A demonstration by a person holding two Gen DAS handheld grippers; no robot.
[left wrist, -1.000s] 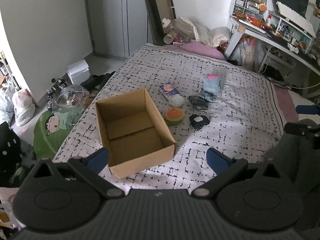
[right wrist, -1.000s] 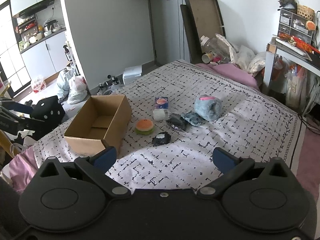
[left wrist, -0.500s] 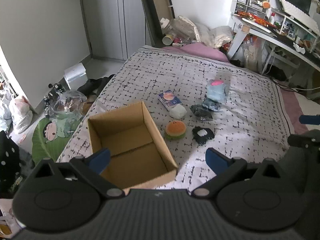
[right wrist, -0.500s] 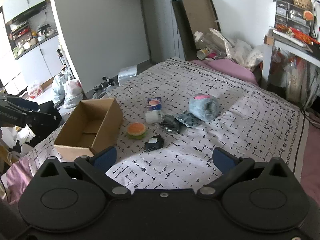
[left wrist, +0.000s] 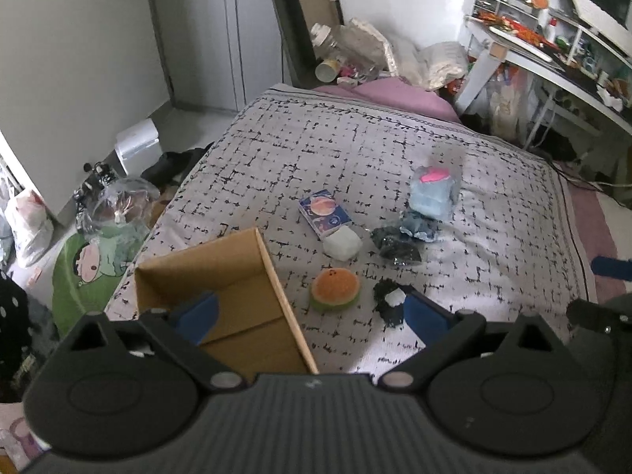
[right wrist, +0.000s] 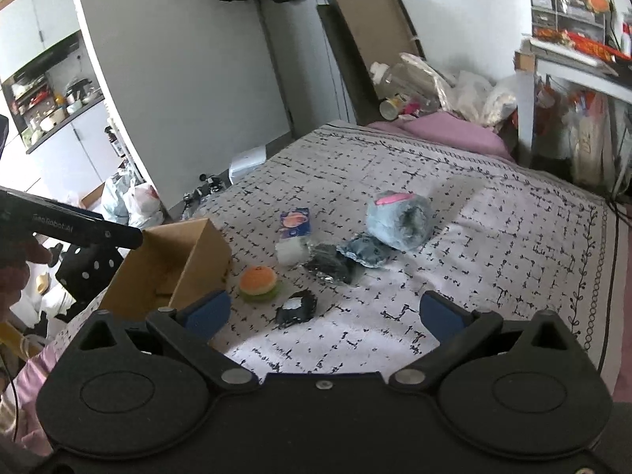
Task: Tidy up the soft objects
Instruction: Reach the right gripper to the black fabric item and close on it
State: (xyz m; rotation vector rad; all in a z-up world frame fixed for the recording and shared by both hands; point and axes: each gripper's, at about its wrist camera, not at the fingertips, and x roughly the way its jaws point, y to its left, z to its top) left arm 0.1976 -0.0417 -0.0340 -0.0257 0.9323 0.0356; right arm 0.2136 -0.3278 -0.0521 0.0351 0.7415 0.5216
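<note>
"GeoRobot.AI" lettering on left tongs [right wrist: 71, 227], cardboard box [right wrist: 173, 268]

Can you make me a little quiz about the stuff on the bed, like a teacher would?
1. True or false: the cardboard box already has soft things in it.
2. Which soft thing lies closest to the box: A) the burger toy, B) the blue plush, C) the pink pillow?
3. Fill in: both the left gripper and the right gripper have their fingers spread ____ and hold nothing.

Key
1. False: what shows of the inside looks bare.
2. A, it sits just beside the box wall.
3. Open.
</note>
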